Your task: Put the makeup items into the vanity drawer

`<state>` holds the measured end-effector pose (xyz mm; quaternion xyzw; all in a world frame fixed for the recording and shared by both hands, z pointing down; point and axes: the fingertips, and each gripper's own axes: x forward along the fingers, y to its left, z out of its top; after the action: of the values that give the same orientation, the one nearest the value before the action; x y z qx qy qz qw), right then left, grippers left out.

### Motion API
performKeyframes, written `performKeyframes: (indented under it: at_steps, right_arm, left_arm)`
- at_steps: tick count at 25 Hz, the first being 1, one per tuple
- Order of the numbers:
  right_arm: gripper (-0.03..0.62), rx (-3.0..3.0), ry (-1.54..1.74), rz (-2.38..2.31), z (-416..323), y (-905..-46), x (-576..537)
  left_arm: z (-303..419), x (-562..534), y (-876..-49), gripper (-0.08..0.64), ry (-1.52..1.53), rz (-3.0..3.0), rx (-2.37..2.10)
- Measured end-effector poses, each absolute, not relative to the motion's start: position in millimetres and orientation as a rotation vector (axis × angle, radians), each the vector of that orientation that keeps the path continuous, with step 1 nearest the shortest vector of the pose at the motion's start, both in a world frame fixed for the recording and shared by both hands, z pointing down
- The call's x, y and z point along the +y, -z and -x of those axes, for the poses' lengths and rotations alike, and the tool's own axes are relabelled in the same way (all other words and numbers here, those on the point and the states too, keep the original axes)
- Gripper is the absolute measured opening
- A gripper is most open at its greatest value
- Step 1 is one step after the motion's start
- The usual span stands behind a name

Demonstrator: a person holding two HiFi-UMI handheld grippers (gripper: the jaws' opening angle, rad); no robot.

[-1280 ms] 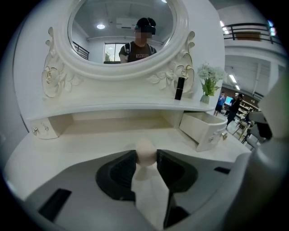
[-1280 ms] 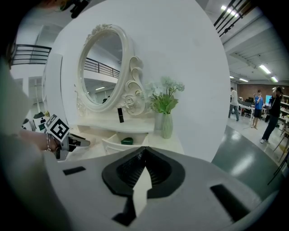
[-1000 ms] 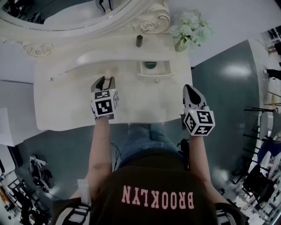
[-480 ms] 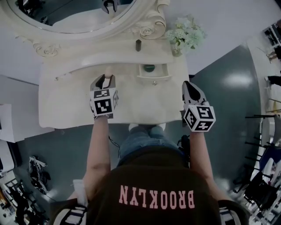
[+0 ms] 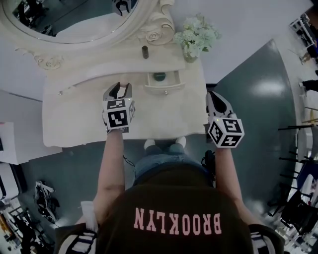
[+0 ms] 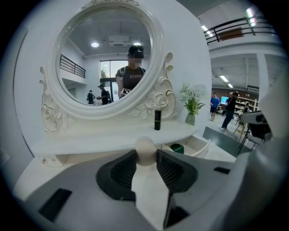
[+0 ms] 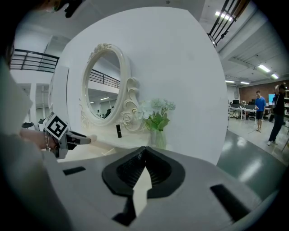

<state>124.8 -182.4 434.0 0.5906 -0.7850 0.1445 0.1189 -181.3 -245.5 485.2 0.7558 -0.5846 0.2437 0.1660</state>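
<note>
A beige egg-shaped makeup sponge sits pinched between the pads of my left gripper, which is shut on it. In the head view the left gripper holds the sponge above the vanity top, just left of the open drawer. A green round item lies inside the drawer. A dark lipstick tube stands upright on the raised shelf under the mirror. My right gripper hovers off the table's right edge, shut and empty, as the right gripper view confirms.
The cream vanity table backs onto an oval mirror. A vase of pale flowers stands at the shelf's right end, behind the drawer. The person's legs and feet are at the table's front edge. Grey floor lies to the right.
Both grippers have lifted a little above the vanity, the left one still carrying the sponge. The head view has pulled back, so the table looks smaller and sits further left.
</note>
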Motion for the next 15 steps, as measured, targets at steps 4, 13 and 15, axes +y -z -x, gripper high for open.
performKeyframes:
  at_steps: [4,13,15]
  right_arm:
    - [-0.003,-2.275,-0.492,-1.775,-148,-442,-182]
    - [-0.003,-2.275,-0.488,-1.823,-184,-433,-191]
    - [-0.003,-2.275,-0.486,-1.820,-192,-433,-192]
  left_arm:
    - [160,-250,-483,0.134,-0.699,-2.171,-1.651]
    - [109,-256,-484,0.135,-0.704,-2.216,-1.600]
    - [98,-256,-485,0.135,-0.701,-2.221,-1.592]
